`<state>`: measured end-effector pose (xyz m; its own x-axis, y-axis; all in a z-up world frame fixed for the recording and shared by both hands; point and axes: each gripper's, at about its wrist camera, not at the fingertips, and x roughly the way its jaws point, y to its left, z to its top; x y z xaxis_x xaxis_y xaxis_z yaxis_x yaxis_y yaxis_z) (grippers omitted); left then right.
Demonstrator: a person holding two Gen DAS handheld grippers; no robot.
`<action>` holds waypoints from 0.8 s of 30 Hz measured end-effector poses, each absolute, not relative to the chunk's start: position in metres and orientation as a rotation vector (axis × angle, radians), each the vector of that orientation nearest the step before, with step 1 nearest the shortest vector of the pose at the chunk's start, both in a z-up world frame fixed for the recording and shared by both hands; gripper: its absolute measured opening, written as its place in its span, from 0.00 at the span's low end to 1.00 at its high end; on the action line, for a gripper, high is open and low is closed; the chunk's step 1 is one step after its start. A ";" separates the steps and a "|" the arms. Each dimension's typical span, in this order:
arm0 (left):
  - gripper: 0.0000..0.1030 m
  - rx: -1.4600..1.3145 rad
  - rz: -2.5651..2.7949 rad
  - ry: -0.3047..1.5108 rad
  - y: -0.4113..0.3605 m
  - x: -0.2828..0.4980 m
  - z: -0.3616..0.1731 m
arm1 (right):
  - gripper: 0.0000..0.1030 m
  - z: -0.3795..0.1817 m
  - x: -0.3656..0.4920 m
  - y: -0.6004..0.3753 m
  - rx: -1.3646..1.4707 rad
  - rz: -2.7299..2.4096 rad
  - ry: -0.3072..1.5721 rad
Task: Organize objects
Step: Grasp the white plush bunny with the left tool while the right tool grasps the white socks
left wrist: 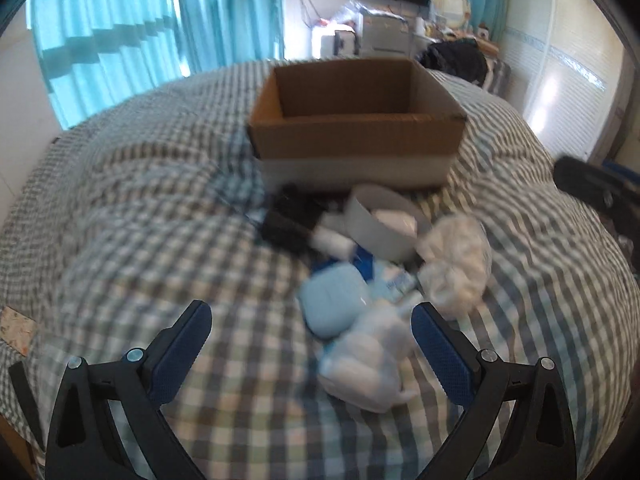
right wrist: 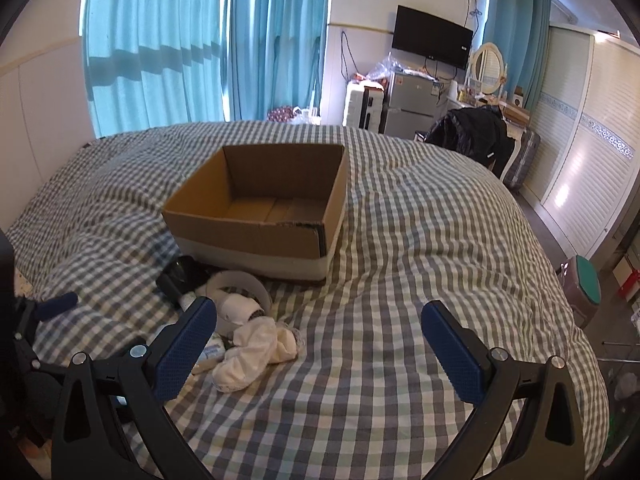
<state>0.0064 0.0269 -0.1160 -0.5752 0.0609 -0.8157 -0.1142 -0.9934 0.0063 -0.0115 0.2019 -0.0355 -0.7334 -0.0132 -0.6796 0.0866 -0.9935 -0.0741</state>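
Observation:
An open, empty cardboard box [left wrist: 352, 136] [right wrist: 256, 224] stands on the checked bed. In front of it lies a pile: a black object [left wrist: 288, 216] [right wrist: 180, 278], a white ring-shaped band [left wrist: 376, 232] [right wrist: 240, 284], a crumpled white cloth [left wrist: 456, 264] [right wrist: 256, 348], a light blue case [left wrist: 332, 300] and a clear bag of white items [left wrist: 368, 364]. My left gripper [left wrist: 312, 320] is open and empty just above the blue case and bag. My right gripper [right wrist: 320, 320] is open and empty over bare bedding, right of the pile. The left view is blurred.
The checked duvet [right wrist: 420, 240] covers the whole bed. Blue curtains [right wrist: 180, 48], a wall TV [right wrist: 432, 38], a small fridge [right wrist: 408, 104], a dark jacket on a chair [right wrist: 476, 132] and white wardrobe doors [right wrist: 580, 140] stand beyond. A bin [right wrist: 586, 288] stands at the right bedside.

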 end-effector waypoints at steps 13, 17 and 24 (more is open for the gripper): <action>0.54 -1.405 2.583 0.131 0.044 0.018 -0.135 | 1.00 -0.069 -0.022 0.204 1.244 -2.821 0.143; 0.54 -1.332 2.667 0.128 0.033 0.021 -0.109 | 0.97 -0.083 -0.034 0.198 1.287 -2.759 0.112; 0.54 -1.374 2.735 0.105 0.005 0.013 -0.103 | 0.82 -0.119 -0.066 0.174 1.466 -2.593 0.156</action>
<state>0.0125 0.0048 -0.1034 -0.5950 0.0396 -0.8027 -0.1008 -0.9946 0.0257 -0.0658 0.1742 -0.1194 -0.5072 -0.0861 -0.8575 0.1883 -0.9820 -0.0127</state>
